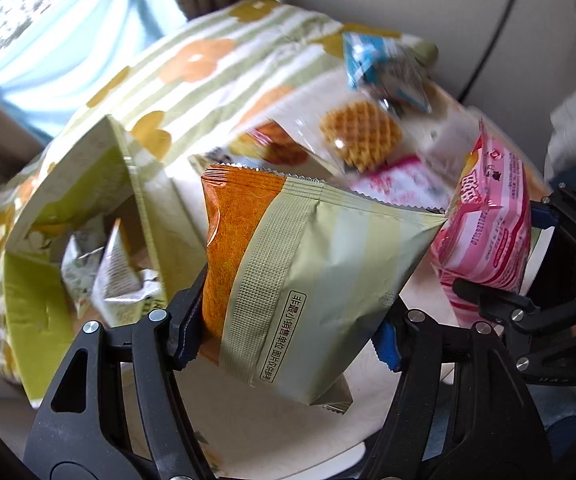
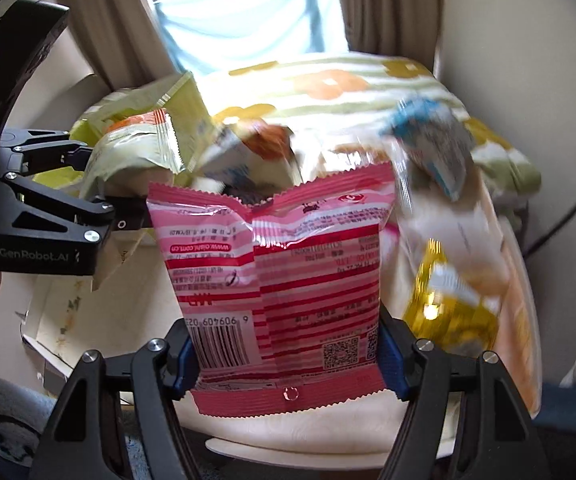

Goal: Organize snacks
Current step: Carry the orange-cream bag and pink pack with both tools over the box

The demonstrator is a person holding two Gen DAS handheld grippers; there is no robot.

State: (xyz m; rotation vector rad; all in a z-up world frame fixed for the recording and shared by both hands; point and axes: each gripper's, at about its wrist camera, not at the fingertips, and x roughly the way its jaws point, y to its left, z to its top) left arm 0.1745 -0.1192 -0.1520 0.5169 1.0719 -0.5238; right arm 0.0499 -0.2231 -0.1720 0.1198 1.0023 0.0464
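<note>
While the left gripper (image 1: 288,320) grasps the green-orange packet (image 1: 288,264) and the right gripper (image 2: 288,360) the pink packet (image 2: 279,280), carry both level to the box (image 1: 39,312) at left; release over its opening.

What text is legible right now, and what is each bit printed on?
"GenRobot.AI": on the left gripper body.
"www.qiah.com.cn", upside down, last letters uncertain: on the pink packet.
"604606 9", partly cut off: by the pink packet's barcode.
"非最小销售单位 图片仅供参考": on the green-and-orange packet.
The pink packet's fine print is too small.
</note>
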